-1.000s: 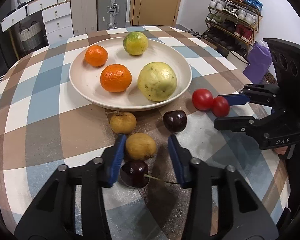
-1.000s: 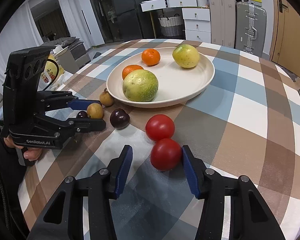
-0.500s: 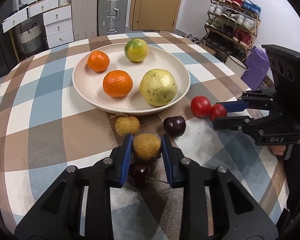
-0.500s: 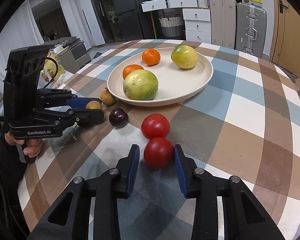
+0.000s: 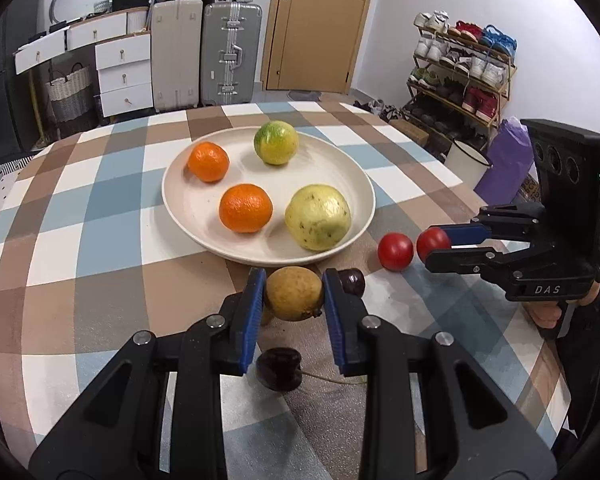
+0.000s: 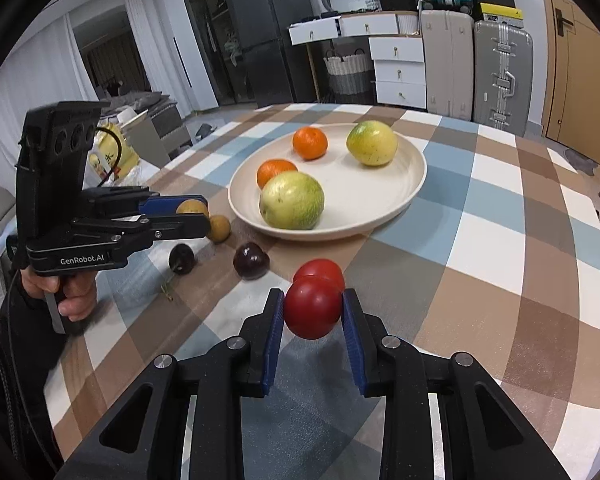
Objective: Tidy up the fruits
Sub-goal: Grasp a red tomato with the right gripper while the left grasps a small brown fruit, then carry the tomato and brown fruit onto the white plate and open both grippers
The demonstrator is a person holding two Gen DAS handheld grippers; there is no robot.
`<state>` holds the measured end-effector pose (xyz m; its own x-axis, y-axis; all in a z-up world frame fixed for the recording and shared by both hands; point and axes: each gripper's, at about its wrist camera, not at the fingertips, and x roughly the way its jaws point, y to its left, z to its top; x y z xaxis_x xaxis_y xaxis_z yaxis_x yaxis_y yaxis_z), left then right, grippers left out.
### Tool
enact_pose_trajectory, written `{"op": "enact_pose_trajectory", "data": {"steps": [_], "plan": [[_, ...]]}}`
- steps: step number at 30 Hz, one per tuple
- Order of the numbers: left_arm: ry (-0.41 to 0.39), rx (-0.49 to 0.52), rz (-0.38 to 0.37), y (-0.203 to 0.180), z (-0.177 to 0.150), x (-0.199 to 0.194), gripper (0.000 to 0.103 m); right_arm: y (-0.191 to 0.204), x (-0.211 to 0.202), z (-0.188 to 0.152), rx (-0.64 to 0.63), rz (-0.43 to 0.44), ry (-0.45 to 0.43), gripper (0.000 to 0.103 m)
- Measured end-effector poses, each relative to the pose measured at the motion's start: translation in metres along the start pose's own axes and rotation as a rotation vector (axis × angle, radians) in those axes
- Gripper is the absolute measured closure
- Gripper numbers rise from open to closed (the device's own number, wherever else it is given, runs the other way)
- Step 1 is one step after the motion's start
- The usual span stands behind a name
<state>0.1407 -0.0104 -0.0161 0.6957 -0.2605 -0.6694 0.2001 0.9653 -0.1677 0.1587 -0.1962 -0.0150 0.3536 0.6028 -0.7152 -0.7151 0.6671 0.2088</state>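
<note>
Left wrist: left tool (image 5: 294, 294) clamps brown fruit (image 5: 294, 293), right tool (image 5: 434, 246) clamps tomato (image 5: 431, 241), second tomato (image 5: 395, 251) beside.

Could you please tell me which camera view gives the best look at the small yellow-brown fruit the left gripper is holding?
The left wrist view: the yellow-brown fruit sits close and unobstructed between the left gripper pads. In the right wrist view it is small and distant, mostly hidden behind the gripper's near finger.
</note>
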Motion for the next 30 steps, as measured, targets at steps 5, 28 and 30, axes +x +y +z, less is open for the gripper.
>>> {"op": "enact_pose_trajectory", "data": {"steps": [5, 28, 30], "plan": [[-0.050, -0.023, 0.025, 0.003, 0.003, -0.009, 0.077, 0.001, -0.008, 0.004, 0.013, 0.005, -0.055, 0.074], [-0.139, -0.040, 0.092, 0.006, 0.038, -0.007, 0.077, -0.011, -0.027, 0.043, 0.139, -0.077, -0.194, 0.074], [-0.146, -0.038, 0.100, 0.007, 0.041, -0.006, 0.077, -0.011, -0.027, 0.048, 0.145, -0.075, -0.201, 0.074]]}}
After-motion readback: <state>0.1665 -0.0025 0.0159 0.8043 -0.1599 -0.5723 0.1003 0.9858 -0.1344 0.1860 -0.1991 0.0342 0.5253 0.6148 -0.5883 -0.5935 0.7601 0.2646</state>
